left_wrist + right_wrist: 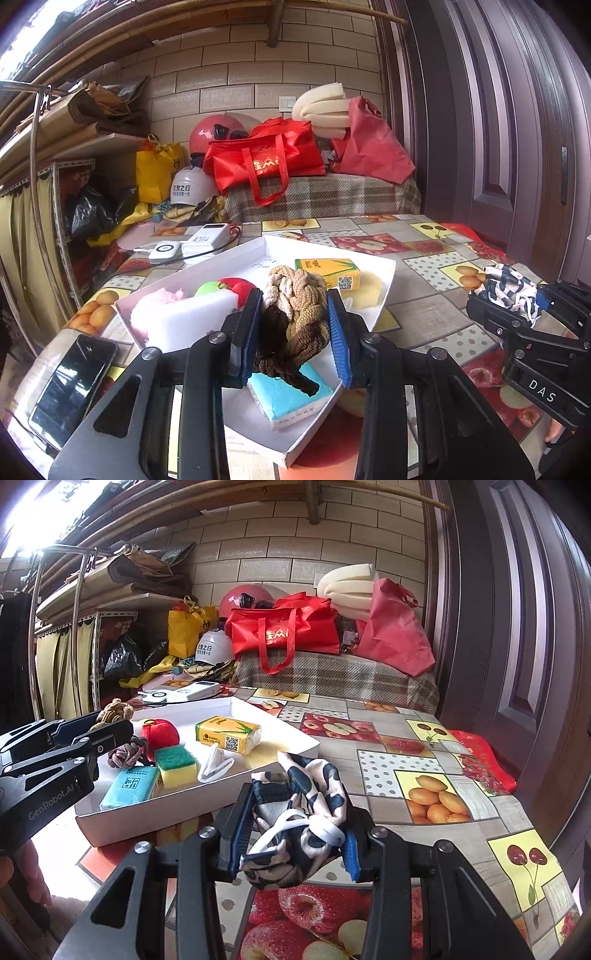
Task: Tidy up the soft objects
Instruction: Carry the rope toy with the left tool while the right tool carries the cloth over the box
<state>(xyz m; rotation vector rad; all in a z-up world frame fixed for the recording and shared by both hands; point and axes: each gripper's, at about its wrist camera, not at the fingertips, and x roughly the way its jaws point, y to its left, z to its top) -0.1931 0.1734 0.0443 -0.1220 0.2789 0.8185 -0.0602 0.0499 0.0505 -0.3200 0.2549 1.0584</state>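
Knotted rope bundle (293,314), in cream, tan and dark brown strands, clamped between the blue-padded fingers (336,332) of the left gripper (293,332) and held above the white tray (384,291), over its near corner where the blue tissue pack (284,395) lies. Gripped across the middle of the knot, probably so the loose braid stays bunched and does not unravel in carrying. Long axis roughly along the fingers, cream end pointing away from the camera toward the tray's middle, dark frayed tail hanging down at the near end. Black-and-white patterned cloth (306,819) squeezed in the right gripper (295,834), fingers (351,853) pressed on its crumpled middle, held over the fruit-print surface (436,760) just beside the tray's outer wall; wadded, so no clear axis, one loose corner rising toward the tray. Already inside the tray: red plush (160,734), green-and-yellow sponge (175,766), yellow tissue pack (227,734), small white cloth (214,764). Judged: both soft pieces on the way into the tray.
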